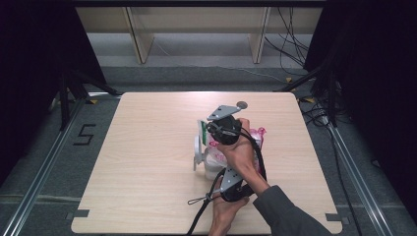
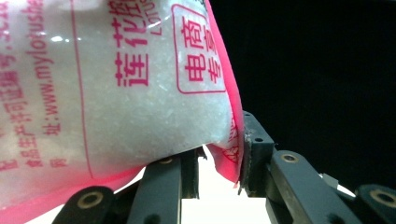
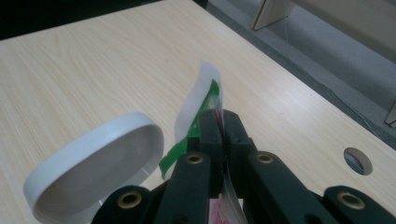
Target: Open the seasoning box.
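Pink-edged bag (image 2: 140, 88) of white crystals hangs clamped by its bottom corner in our left gripper (image 2: 219, 163), while our right gripper (image 3: 223, 128) is pinched tight on its green-striped top edge (image 3: 198, 109). Just below-left of that claw sits an open white container (image 3: 93, 163). Looks like the pouring step; next we'd tip it. Forearms crossed, hands stacked close.

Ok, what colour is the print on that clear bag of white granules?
Pinkish-red print and edging on the clear plastic bag of white granules, clearest in the left gripper view.
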Demonstrator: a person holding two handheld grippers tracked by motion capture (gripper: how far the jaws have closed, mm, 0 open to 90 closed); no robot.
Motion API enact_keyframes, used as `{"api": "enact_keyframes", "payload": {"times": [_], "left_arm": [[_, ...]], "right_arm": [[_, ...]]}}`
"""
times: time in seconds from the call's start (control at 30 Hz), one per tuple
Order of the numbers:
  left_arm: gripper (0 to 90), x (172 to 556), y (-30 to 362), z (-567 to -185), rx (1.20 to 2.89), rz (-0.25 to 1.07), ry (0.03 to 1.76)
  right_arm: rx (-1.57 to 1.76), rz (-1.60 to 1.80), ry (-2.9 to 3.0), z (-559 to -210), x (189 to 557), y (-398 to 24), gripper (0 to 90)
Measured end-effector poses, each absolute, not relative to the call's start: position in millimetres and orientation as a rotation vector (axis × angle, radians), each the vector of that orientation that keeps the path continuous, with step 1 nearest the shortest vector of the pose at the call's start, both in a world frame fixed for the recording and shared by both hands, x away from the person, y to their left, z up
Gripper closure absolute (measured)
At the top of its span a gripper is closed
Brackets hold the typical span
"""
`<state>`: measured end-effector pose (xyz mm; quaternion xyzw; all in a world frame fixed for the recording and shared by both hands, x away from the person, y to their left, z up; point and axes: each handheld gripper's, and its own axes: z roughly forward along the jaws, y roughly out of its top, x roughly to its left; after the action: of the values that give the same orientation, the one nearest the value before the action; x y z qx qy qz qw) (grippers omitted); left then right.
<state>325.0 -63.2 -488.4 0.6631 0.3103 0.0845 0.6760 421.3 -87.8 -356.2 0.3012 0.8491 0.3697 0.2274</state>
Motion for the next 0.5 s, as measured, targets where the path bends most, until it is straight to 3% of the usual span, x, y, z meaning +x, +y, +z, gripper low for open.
{"api": "enact_keyframes", "payload": {"times": [0.5], "left_arm": [[72.3,324.9,-62.7,-488.0,1.488,0.189,0.698]], "right_arm": [[0.799,1.024,2.339,-355.7,422.0,-88.2,89.7]]}}
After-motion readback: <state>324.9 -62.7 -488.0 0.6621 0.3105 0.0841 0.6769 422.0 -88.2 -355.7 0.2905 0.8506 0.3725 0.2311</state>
